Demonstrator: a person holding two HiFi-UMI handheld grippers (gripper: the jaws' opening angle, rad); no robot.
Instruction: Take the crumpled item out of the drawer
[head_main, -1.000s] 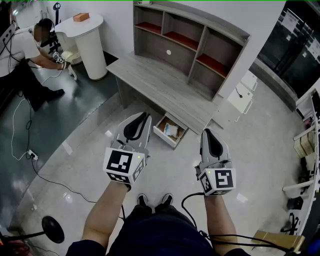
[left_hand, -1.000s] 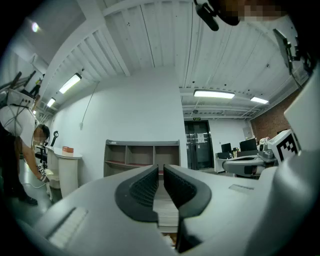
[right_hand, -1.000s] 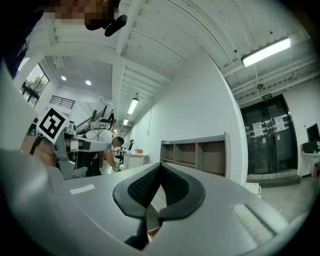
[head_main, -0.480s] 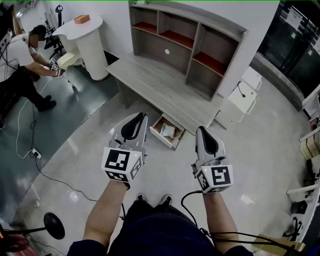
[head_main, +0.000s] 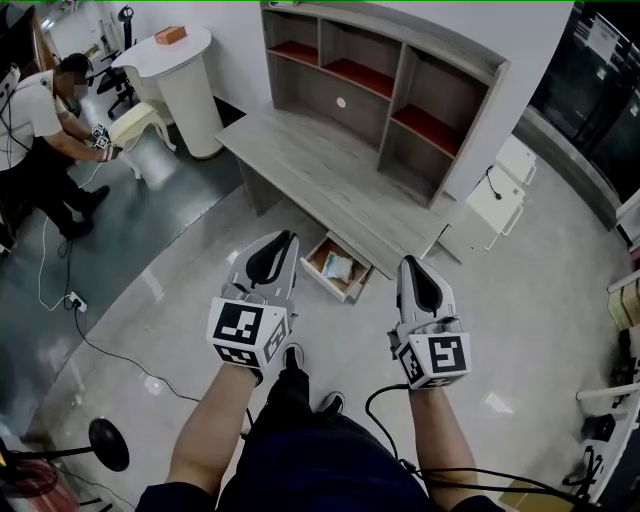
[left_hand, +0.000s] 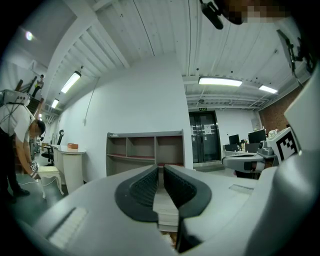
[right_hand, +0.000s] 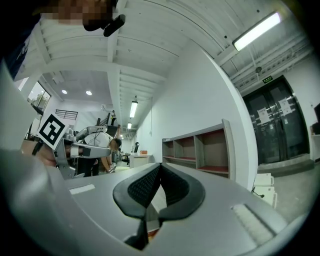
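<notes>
Under the grey desk (head_main: 330, 170) a small drawer (head_main: 322, 271) stands pulled out near the floor. A pale crumpled item (head_main: 340, 266) lies inside it. My left gripper (head_main: 288, 238) hovers just left of the drawer, well above it, and its jaws stand a narrow slit apart with nothing between them (left_hand: 161, 167). My right gripper (head_main: 411, 263) hangs to the right of the drawer, its jaw tips meeting and empty (right_hand: 160, 165). Both point toward the desk and its shelf unit (left_hand: 145, 152).
A person (head_main: 40, 120) bends over at the far left beside a white round table (head_main: 190, 90). A white box (head_main: 495, 195) stands right of the desk. A cable (head_main: 110, 350) and a black round stand base (head_main: 108, 443) lie on the glossy floor at left.
My left foot has stepped forward under the left gripper. Both grippers keep their pose and jaw setting, and the person at the left has shifted a little.
</notes>
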